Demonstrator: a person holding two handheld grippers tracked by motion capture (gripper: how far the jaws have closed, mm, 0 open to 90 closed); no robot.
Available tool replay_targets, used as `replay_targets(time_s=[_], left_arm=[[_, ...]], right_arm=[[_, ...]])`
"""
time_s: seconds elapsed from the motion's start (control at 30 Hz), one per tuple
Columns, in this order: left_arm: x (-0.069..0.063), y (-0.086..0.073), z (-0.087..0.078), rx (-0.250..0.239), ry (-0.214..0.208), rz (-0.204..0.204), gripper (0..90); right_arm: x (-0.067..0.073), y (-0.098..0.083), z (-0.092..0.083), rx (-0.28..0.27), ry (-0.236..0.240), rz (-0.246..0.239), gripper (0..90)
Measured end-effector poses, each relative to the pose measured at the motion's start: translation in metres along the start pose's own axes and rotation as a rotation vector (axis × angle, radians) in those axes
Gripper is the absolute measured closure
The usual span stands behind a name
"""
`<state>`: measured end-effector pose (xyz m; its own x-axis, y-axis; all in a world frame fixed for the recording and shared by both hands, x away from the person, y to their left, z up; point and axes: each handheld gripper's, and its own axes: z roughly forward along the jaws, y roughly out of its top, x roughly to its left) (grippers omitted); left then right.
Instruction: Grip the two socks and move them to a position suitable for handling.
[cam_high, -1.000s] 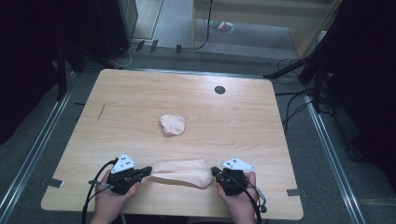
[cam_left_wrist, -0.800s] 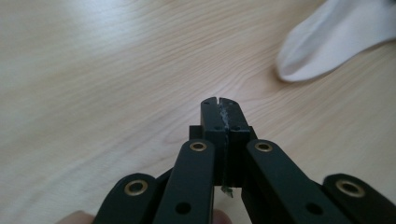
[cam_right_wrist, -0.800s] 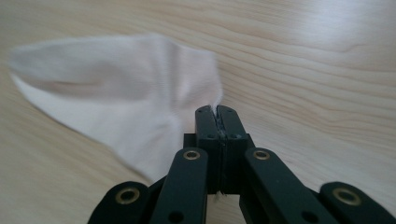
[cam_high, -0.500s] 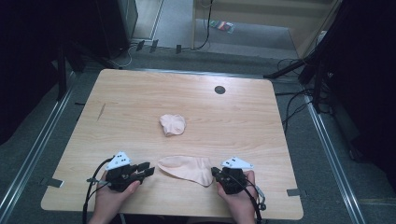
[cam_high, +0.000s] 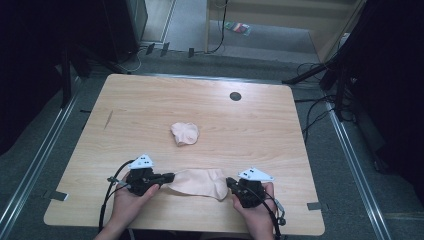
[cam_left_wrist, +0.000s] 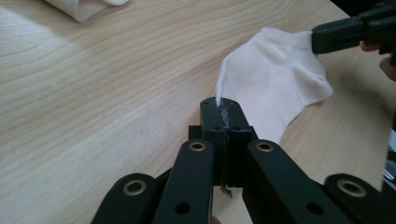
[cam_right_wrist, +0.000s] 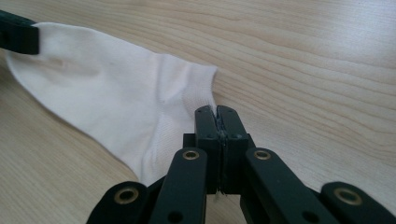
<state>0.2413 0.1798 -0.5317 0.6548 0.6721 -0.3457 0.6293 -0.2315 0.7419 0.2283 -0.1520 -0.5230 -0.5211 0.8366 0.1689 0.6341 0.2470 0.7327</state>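
I have the left gripper (cam_high: 169, 177) and right gripper (cam_high: 231, 183) each clamped on an end of the sock (cam_high: 199, 182) on the surface (cam_high: 150, 105), mid-fold I judge, so next I bring one end over the other.

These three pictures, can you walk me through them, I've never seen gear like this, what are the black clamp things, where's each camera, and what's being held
The black clamps are handheld grippers: a person holds one in each hand and works with them instead of fingers. The high view looks down on a wooden table from above the person's side; the left gripper is at its left, the right gripper at its right. The other two pictures come from small cameras riding on each gripper, looking along its two black jaws.

Between the grippers lies a pale sock, spread out flat. Each gripper is shut on one end of it: the left gripper view shows cloth pinched between its closed jaws, with the other gripper at the far end, and the right gripper view shows the same from the opposite side. A second sock, bunched up, lies farther up the table, untouched.
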Motion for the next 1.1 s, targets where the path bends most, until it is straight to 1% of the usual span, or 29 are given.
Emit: replay_targets(time_s=[0.03, 0.07, 0.1, 0.17, 0.23, 0.27, 0.3, 0.33, 0.37, 0.4, 0.43, 0.47, 0.5, 0.53, 0.57, 0.6, 0.63, 0.67, 0.7, 0.73, 0.77, 0.8, 0.83, 0.87, 0.9, 0.93, 0.97, 1.03, 1.1], left_arm=[[-0.001, -0.001, -0.005, 0.001, 0.004, 0.000, 90.0], [-0.002, -0.004, -0.015, 0.006, 0.002, -0.002, 90.0], [-0.002, -0.004, -0.015, 0.006, 0.002, -0.002, 90.0], [-0.003, -0.009, -0.024, 0.029, 0.013, 0.002, 90.0], [-0.003, -0.017, -0.032, 0.044, 0.035, 0.005, 90.0], [0.000, -0.025, -0.035, 0.065, 0.039, -0.007, 90.0], [0.000, -0.025, -0.035, 0.065, 0.039, -0.007, 90.0], [0.001, -0.029, -0.035, 0.063, 0.021, -0.026, 90.0], [0.003, -0.033, -0.030, 0.053, -0.033, -0.036, 90.0], [0.002, -0.034, -0.027, 0.047, -0.038, -0.045, 89.7], [0.002, -0.034, -0.027, 0.047, -0.038, -0.045, 79.5], [0.003, -0.033, -0.024, 0.034, -0.038, -0.052, 79.5], [0.003, -0.032, -0.022, 0.013, -0.025, -0.057, 64.6], [0.003, -0.031, -0.024, -0.013, -0.014, -0.058, 56.9], [0.003, -0.030, -0.026, -0.049, -0.007, -0.052, 58.6], [-0.001, -0.026, -0.034, -0.119, 0.008, -0.029, 64.3], [-0.001, -0.026, -0.034, -0.119, 0.008, -0.029, 70.2], [-0.007, -0.021, -0.039, -0.161, -0.022, 0.014, 75.1], [-0.007, -0.021, -0.039, -0.161, -0.022, 0.014, 79.9], [-0.012, -0.017, -0.038, -0.153, -0.047, 0.043, 79.9], [-0.015, -0.016, -0.036, -0.139, -0.052, 0.059, 83.3], [-0.021, -0.015, -0.027, -0.085, -0.040, 0.082, 86.3], [-0.021, -0.015, -0.027, -0.085, -0.040, 0.082, 86.8], [-0.022, -0.019, -0.015, -0.040, 0.009, 0.080, 86.8], [-0.022, -0.019, -0.015, -0.040, 0.009, 0.080, 86.8], [-0.019, -0.022, -0.011, -0.012, 0.025, 0.068, 87.0], [-0.017, -0.024, -0.006, 0.016, 0.036, 0.066, 87.0], [-0.014, -0.029, 0.000, 0.072, 0.083, 0.085, 86.6], [-0.012, -0.032, -0.001, 0.078, 0.083, 0.095, 85.7]], right_arm=[[0.000, 0.000, 0.000, 0.000, 0.000, 0.000, 90.0], [0.000, 0.000, -0.003, 0.002, -0.003, -0.004, 90.0], [0.000, 0.000, -0.003, 0.002, -0.003, -0.004, 90.0], [0.000, 0.000, -0.007, 0.011, -0.006, -0.007, 90.0], [0.001, 0.000, -0.009, 0.014, -0.007, -0.007, 90.0], [0.003, 0.000, -0.009, 0.033, 0.000, -0.017, 90.0], [0.003, 0.000, -0.009, 0.033, 0.000, -0.017, 90.0], [0.005, -0.001, -0.008, 0.041, 0.002, -0.023, 90.0], [0.007, -0.002, -0.002, 0.043, 0.004, -0.030, 90.0], [0.008, -0.002, 0.001, 0.046, 0.015, -0.035, 89.5], [0.008, -0.002, 0.001, 0.046, 0.015, -0.035, 89.5], [0.008, -0.003, 0.005, 0.045, 0.040, -0.038, 86.7], [0.007, -0.004, 0.008, 0.042, 0.060, -0.033, 73.8], [0.007, -0.006, 0.010, 0.022, 0.050, -0.030, 63.6], [0.007, -0.006, 0.010, 0.015, 0.031, -0.023, 64.8], [0.008, -0.005, 0.005, -0.033, 0.027, -0.009, 70.3], [0.008, -0.005, 0.005, -0.033, 0.027, -0.009, 70.3], [0.014, -0.002, -0.002, -0.087, 0.066, 0.017, 77.5], [0.014, -0.002, -0.002, -0.087, 0.066, 0.017, 77.5], [0.018, -0.001, -0.003, -0.098, 0.087, 0.008, 79.7], [0.026, -0.002, -0.001, -0.091, 0.090, -0.021, 82.4], [0.033, -0.003, 0.006, -0.053, 0.079, -0.049, 84.1], [0.035, -0.005, 0.011, -0.033, 0.080, -0.050, 84.5], [0.034, -0.007, 0.015, -0.014, 0.081, -0.041, 85.0], [0.034, -0.007, 0.015, -0.014, 0.081, -0.041, 85.0], [0.032, -0.011, 0.022, 0.019, 0.071, -0.028, 86.3], [0.032, -0.011, 0.022, 0.019, 0.071, -0.028, 86.3], [0.031, -0.013, 0.025, 0.047, 0.059, -0.026, 87.9], [0.029, -0.015, 0.025, 0.045, 0.056, -0.025, 90.0]])
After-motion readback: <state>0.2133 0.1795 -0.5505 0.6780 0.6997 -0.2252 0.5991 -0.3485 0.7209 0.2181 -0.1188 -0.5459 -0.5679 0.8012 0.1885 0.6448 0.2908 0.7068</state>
